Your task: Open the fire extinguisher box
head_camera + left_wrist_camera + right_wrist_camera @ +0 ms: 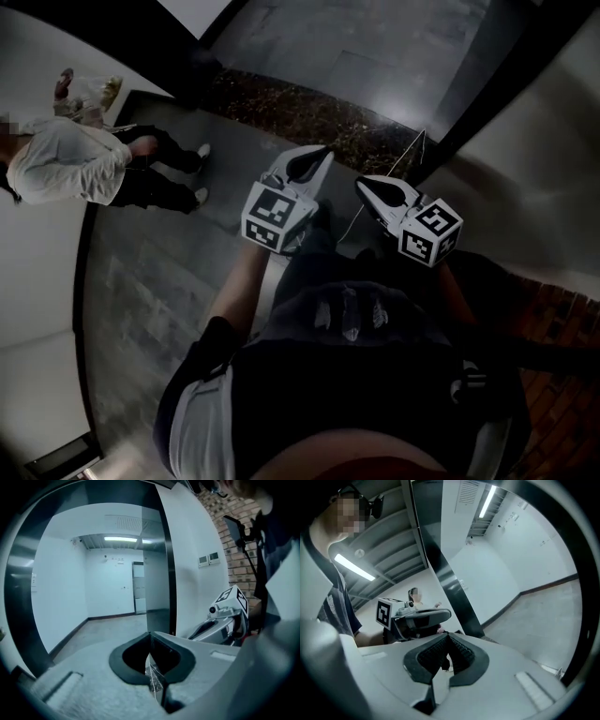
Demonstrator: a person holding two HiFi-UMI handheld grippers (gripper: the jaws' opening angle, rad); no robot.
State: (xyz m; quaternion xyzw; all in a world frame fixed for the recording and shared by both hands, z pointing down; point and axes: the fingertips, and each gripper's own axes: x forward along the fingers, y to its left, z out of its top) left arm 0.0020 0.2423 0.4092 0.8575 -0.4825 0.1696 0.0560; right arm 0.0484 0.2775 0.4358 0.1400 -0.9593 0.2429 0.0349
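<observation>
No fire extinguisher box shows in any view. In the dim head view both grippers are held out in front of the person's body, side by side above a dark stone floor. My left gripper (pixel 317 157) is shut with nothing between its jaws, and its own view shows the tips meeting (pixel 150 635). My right gripper (pixel 366 187) is also shut and empty, its ribbed pads closed together (pixel 447 637). Each gripper appears in the other's view: the right gripper's body (pixel 224 617) and the left gripper's body (pixel 418 617).
A person in a white top (pixel 70 167) stands at the left. A dark metal pillar (pixel 168 573) divides a white-walled corridor (pixel 112 588). A brick wall (pixel 234 536) and a stand with a panel (pixel 241 529) are on the right.
</observation>
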